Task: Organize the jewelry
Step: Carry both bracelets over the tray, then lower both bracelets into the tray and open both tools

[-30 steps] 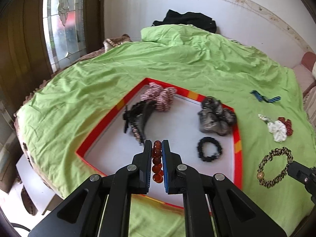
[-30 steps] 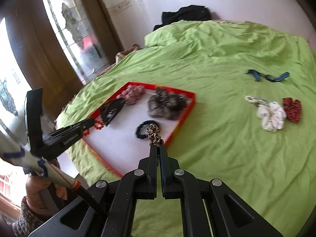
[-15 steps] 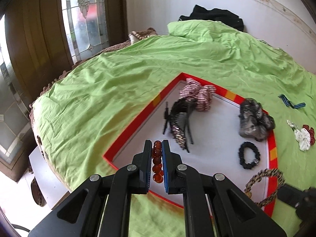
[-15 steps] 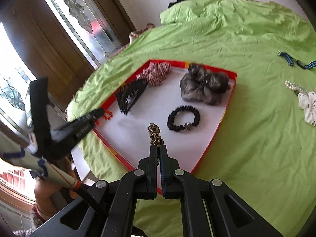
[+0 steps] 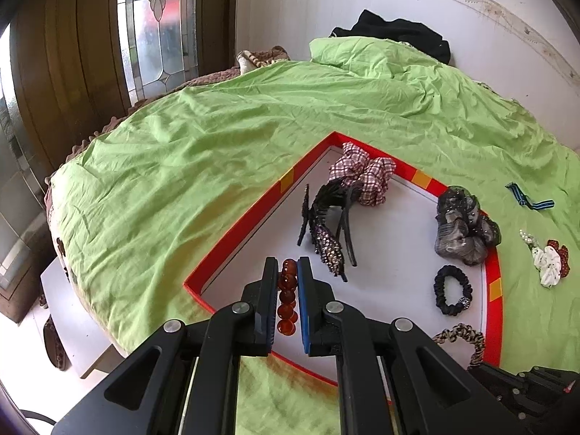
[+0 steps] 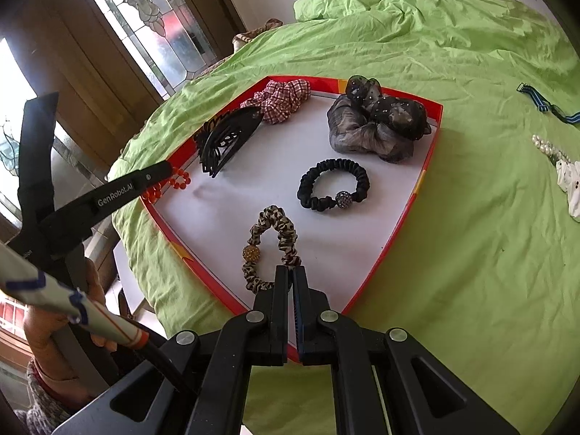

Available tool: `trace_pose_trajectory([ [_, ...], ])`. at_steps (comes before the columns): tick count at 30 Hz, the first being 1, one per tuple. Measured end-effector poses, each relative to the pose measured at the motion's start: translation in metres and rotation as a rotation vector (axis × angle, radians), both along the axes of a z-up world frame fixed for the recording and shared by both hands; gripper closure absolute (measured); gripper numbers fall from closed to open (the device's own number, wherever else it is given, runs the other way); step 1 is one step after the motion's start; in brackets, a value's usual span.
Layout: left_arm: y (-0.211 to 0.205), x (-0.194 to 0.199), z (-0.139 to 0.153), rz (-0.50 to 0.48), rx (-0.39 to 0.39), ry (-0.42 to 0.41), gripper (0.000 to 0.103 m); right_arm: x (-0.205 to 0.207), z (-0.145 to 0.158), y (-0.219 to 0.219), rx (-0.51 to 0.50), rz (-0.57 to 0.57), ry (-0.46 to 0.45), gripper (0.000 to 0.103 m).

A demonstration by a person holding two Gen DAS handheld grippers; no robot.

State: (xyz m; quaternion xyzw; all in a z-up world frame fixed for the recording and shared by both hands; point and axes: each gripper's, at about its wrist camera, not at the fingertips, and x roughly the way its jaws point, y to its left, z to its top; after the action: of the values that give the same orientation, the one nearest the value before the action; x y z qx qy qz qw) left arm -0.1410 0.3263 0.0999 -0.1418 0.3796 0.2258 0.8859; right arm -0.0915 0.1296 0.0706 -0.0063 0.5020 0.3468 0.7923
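A string of amber-red glass beads (image 5: 286, 297) is pinched in the left gripper (image 5: 287, 301) and a leopard-print fabric scrunchie (image 6: 270, 250) in the right gripper (image 6: 290, 282), both held over the shallow red-rimmed white tray (image 6: 431, 145) (beads at nine o'clock, scrunchie at six), so lowering and release are judged next.

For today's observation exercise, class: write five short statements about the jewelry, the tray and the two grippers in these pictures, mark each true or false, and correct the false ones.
1. The left gripper is shut on an amber bead bracelet. True.
2. The right gripper holds the black scrunchie. False: it is shut on the leopard-print scrunchie; the black one lies loose in the tray.
3. The red-rimmed tray sits on a green bedspread. True.
4. The plaid scrunchie lies outside the tray. False: it lies inside, at a far corner.
5. The blue striped ribbon is in the tray. False: it lies on the bedspread.
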Motion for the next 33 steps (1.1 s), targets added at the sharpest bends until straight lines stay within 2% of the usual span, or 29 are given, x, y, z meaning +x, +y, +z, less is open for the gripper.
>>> trace_pose_trajectory([
  [2,-0.001,-0.001,0.002,-0.003,0.002,-0.012,0.083,-0.002,0.0,0.001,-0.005,0.01,-0.013,0.097],
  [4,-0.004,-0.004,0.006,-0.002,0.01,-0.036,0.062,-0.003,0.002,0.002,-0.008,0.011,-0.026,0.095],
  [6,-0.006,-0.007,0.011,-0.001,0.021,-0.063,0.055,-0.006,0.005,0.002,-0.003,0.016,-0.041,0.086],
  [7,-0.007,-0.008,0.013,-0.003,0.025,-0.075,0.053,-0.007,0.007,0.001,-0.003,0.016,-0.049,0.078],
  [8,-0.009,-0.009,0.016,-0.008,0.031,-0.089,0.053,-0.009,0.01,0.0,-0.002,0.016,-0.067,0.073],
  [12,-0.015,-0.01,0.02,-0.023,0.043,-0.106,0.051,-0.018,0.022,-0.004,-0.005,0.024,-0.126,0.072],
  [16,-0.02,-0.01,0.022,-0.031,0.058,-0.108,0.049,-0.022,0.03,-0.017,-0.005,0.009,-0.16,0.066],
  [23,-0.028,-0.008,0.022,-0.044,0.062,-0.101,0.048,-0.017,0.034,-0.044,0.01,-0.056,-0.154,0.066],
  [33,-0.051,0.001,0.022,-0.084,0.117,-0.078,0.044,-0.01,0.036,-0.086,0.033,-0.15,-0.141,0.064],
])
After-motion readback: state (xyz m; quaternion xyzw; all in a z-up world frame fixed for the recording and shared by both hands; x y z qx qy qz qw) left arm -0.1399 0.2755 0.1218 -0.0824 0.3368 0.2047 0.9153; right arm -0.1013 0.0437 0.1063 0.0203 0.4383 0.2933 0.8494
